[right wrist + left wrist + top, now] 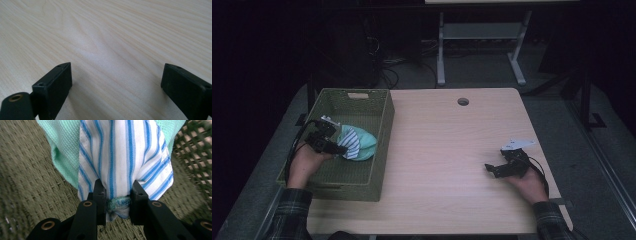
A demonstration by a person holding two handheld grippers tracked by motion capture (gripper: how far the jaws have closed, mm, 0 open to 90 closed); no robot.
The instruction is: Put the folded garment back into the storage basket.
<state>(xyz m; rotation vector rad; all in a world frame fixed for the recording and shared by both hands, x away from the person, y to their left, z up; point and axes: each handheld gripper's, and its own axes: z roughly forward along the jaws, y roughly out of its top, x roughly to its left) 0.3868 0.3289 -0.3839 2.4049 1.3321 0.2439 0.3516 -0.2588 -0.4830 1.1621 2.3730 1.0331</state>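
A bundle of cloth, white with blue stripes [120, 157] wrapped in mint-green fabric [364, 142], hangs inside the green woven basket [382, 125] on the table's left side. My left gripper [339, 148] is shut on the bunched end of the striped cloth [351, 143], its jaws pinching the fabric just above the basket floor [37, 185]. My left gripper [117, 202] sees the cloth drape away from its jaws. My right gripper [492, 169] rests low over the wooden table [442, 150] at the right, open, with bare wood between its jaws [115, 82].
The basket's far wall has a handle slot [358, 95]. A round cable hole [463, 101] sits near the table's far edge. Beyond the table stands a white desk frame [482, 45] on dark floor with cables.
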